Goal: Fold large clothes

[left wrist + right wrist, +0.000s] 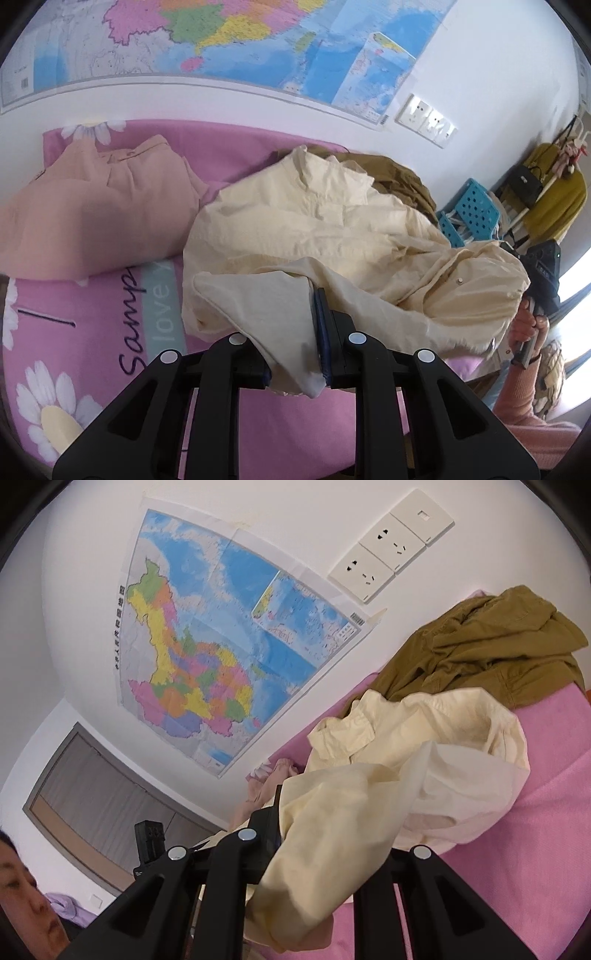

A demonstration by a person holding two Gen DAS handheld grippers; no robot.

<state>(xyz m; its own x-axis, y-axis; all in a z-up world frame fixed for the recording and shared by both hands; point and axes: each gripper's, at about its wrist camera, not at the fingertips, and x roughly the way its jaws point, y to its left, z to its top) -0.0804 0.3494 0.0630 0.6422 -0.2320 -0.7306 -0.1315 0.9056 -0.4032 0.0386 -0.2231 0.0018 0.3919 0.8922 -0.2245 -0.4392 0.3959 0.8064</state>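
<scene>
Faintly, pink bedsheet (110, 332) reads "love".

Cream garment (317, 236) — crumpled, pale, snap-buttoned — sprawls across the pink bedsheet (110, 332), one edge lifted.

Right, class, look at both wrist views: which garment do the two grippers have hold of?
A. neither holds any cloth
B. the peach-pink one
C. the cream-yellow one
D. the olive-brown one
C: the cream-yellow garment is pinched in the left gripper and drapes from the right gripper, while the peach-pink garment and olive-brown garment lie untouched on the pink bed sheet.
</scene>
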